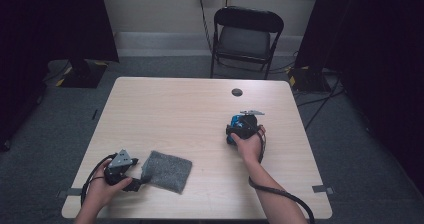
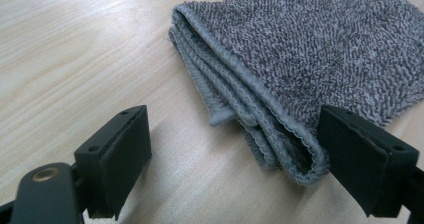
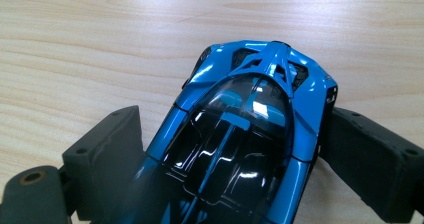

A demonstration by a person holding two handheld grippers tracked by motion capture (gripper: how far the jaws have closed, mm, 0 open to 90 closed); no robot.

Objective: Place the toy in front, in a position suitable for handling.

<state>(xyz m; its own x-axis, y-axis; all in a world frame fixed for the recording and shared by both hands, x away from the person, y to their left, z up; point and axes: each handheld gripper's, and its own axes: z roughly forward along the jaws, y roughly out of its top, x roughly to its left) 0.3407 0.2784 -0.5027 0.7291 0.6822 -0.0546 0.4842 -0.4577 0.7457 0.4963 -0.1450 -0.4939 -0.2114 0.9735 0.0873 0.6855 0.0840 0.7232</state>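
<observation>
A blue and black toy car (image 3: 250, 129) sits on the wooden table (image 1: 175, 109), right of centre. My right gripper (image 3: 235, 154) is open, with a jaw close against each side of the car; from above, the right gripper (image 1: 243, 126) covers most of the car (image 1: 233, 134). A folded grey towel cloth (image 1: 167, 170) lies near the front left. My left gripper (image 1: 134, 183) is open at the cloth's left edge. In the left gripper view a folded corner of the cloth (image 2: 310, 49) lies between the jaws of the left gripper (image 2: 235, 159), touching the right one.
A black folding chair (image 1: 246, 36) stands beyond the table's far edge. A dark round cable hole (image 1: 237, 92) is in the tabletop near the back. Black stands and cables lie on the grey carpet at both sides.
</observation>
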